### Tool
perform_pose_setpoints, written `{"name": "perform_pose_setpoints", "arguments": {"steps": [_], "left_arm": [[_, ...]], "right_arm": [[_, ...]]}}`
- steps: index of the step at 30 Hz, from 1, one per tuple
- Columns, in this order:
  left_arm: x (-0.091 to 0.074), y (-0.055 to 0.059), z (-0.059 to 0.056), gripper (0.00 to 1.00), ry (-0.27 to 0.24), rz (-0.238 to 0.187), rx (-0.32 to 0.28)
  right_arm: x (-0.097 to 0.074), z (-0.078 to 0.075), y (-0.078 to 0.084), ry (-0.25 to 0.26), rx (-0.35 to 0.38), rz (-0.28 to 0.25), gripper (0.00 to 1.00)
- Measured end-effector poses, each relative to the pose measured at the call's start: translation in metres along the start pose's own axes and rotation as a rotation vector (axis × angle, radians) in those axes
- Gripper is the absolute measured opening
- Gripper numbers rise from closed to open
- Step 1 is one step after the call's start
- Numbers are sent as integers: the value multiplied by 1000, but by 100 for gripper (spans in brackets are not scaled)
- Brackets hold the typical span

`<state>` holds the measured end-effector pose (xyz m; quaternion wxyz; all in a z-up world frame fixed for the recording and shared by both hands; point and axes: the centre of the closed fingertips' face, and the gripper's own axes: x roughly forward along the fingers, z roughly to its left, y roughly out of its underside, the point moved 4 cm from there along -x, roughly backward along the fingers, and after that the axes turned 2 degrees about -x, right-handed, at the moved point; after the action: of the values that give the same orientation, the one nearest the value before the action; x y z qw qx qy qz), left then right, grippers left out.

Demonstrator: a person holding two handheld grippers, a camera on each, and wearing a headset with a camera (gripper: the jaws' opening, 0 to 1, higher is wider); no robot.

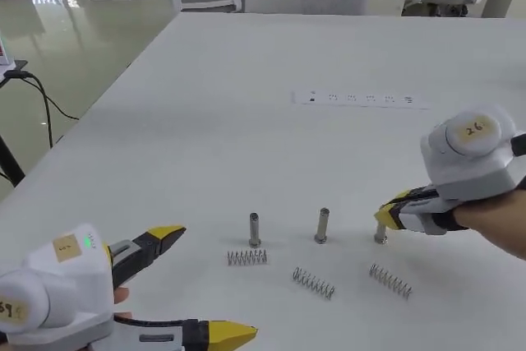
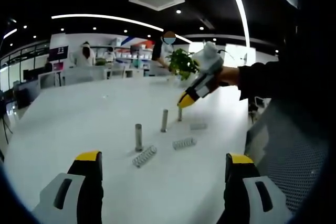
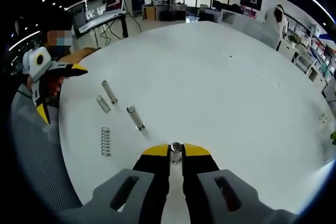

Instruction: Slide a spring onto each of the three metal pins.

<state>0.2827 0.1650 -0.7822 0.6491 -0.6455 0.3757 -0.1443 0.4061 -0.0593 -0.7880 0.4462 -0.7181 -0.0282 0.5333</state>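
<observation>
Three springs (image 1: 313, 283) lie before the pins (image 1: 321, 225); right gripper (image 3: 176, 155) pinches the rightmost pin (image 3: 176, 147), left gripper (image 1: 212, 283) gapes.

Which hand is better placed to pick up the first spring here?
Left. The left tongs are open and free, close to the left spring. The right tongs are shut on the right pin, so they look busy steadying it.

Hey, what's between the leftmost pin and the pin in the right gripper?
The middle pin stands upright there, apart from the leftmost pin and the held pin in the right gripper, in the head view.
</observation>
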Motion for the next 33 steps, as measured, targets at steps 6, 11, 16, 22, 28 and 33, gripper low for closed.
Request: {"name": "perform_pose_setpoints", "arguments": {"steps": [6, 11, 16, 22, 28, 33], "left_arm": [[0, 1, 0, 94, 2, 3, 2], [1, 2, 1, 93, 6, 7, 4], [1, 2, 1, 93, 7, 7, 3], [1, 2, 2, 94, 7, 7, 2], [1, 3, 1, 93, 9, 9, 2], [0, 2, 1, 93, 8, 7, 1]], "right_arm": [[-1, -1, 2, 6, -2, 8, 5], [-2, -2, 2, 11, 7, 21, 5], [-1, -4, 3, 12, 6, 23, 5], [-1, -4, 3, 8, -13, 15, 6], [-3, -5, 0, 13, -11, -4, 6], [-7, -3, -2, 20, -16, -16, 8]]}}
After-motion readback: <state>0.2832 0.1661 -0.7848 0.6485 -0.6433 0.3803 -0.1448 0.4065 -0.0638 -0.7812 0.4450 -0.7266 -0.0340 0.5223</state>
